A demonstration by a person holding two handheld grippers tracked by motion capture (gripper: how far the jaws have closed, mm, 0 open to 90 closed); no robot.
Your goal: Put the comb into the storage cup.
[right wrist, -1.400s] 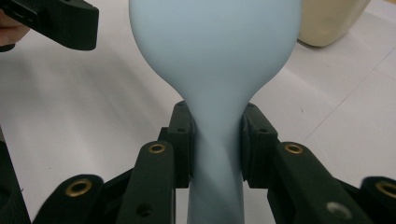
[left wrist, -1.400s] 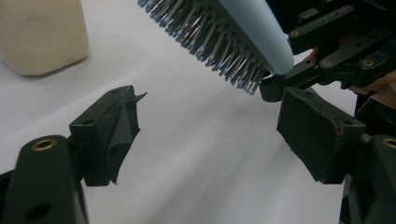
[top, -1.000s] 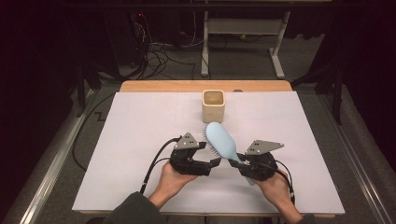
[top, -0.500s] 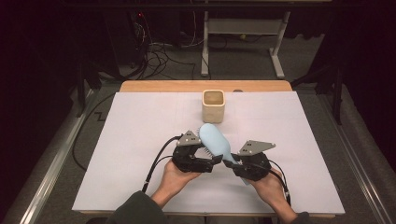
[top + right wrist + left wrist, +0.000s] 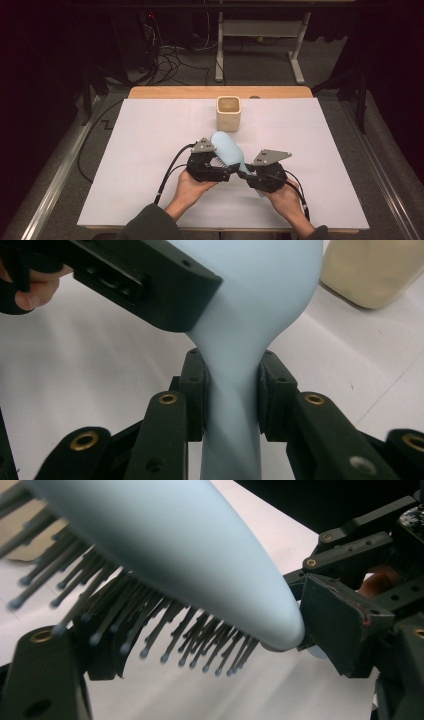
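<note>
A light blue hairbrush [image 5: 227,150] is held above the white table, its head tilted up toward the far side. My right gripper [image 5: 246,172] is shut on the brush's narrow neck, one pad on each side, as the right gripper view [image 5: 232,390] shows. My left gripper [image 5: 221,167] sits right against it from the left, jaws spread wide. In the left gripper view the brush head [image 5: 190,555] crosses above them, with the dark bristles [image 5: 150,630] hanging down over the left jaw. One left jaw lies against the side of the brush head [image 5: 250,305].
A beige square cup [image 5: 228,113] stands upright beyond the grippers, close behind the brush head, and appears in the right gripper view [image 5: 375,270]. A white sheet [image 5: 140,150] covers the table, with a wooden edge at the far side. Cables trail from both grippers.
My right gripper has carried the brush leftward, so its head now lies over the left gripper's jaws. The two grippers have drawn closer together.
</note>
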